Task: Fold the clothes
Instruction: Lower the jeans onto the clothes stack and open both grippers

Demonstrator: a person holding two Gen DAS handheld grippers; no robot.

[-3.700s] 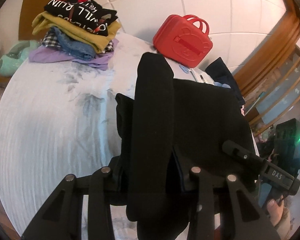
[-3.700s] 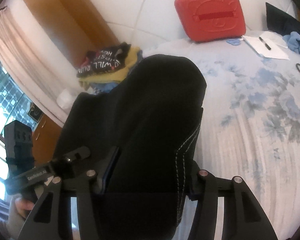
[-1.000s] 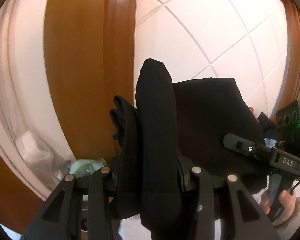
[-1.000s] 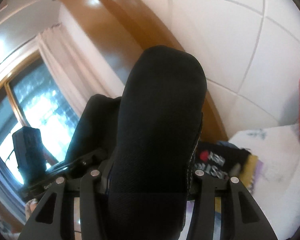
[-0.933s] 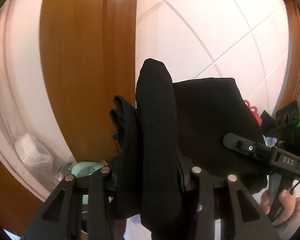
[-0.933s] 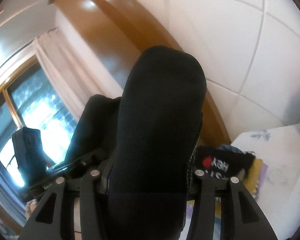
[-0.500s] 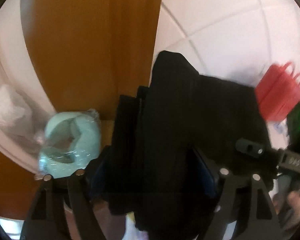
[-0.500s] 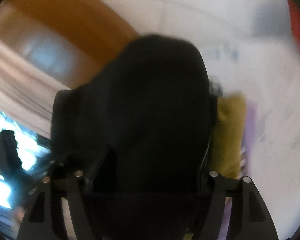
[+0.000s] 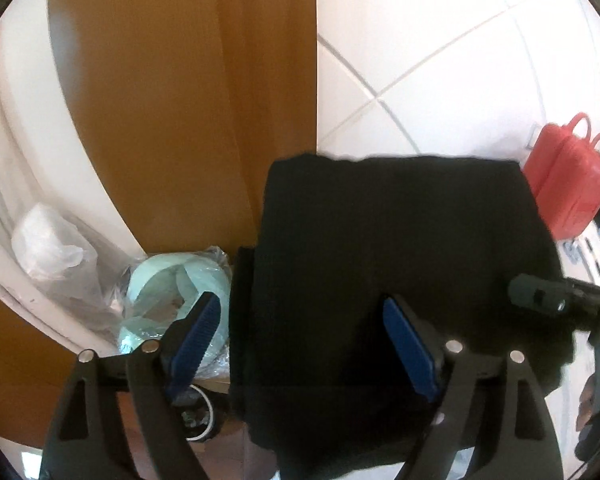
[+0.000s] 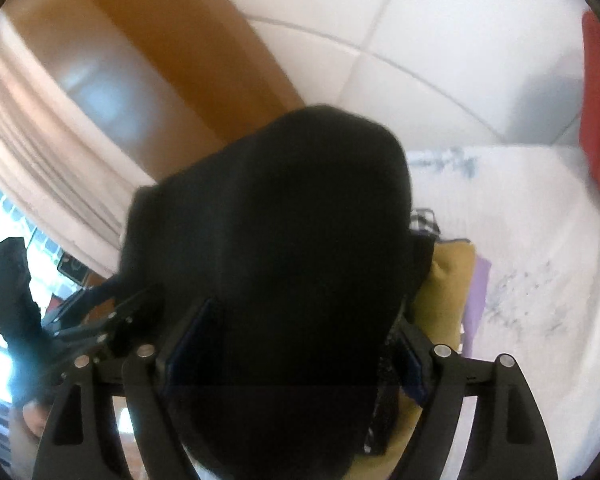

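Note:
A folded black garment (image 9: 392, 248) lies flat in the left wrist view, over a stack of folded clothes of which a yellow piece (image 10: 446, 292) and a purple edge (image 10: 478, 292) show in the right wrist view. My left gripper (image 9: 300, 336) is open, its blue pads (image 9: 196, 332) spread wide, the garment lying between them. My right gripper (image 10: 296, 340) is open around the black garment (image 10: 284, 240), which fills the gap and hides most of the stack.
A red case (image 9: 564, 184) stands at the right against the tiled wall. A mint-green object in clear plastic (image 9: 172, 304) lies left of the stack by the wooden post (image 9: 236, 100). The pale floral bedspread (image 10: 540, 240) spreads to the right.
Both grippers have come down over the stack with the black garment and opened. The garment now lies flat instead of standing pinched between the fingers.

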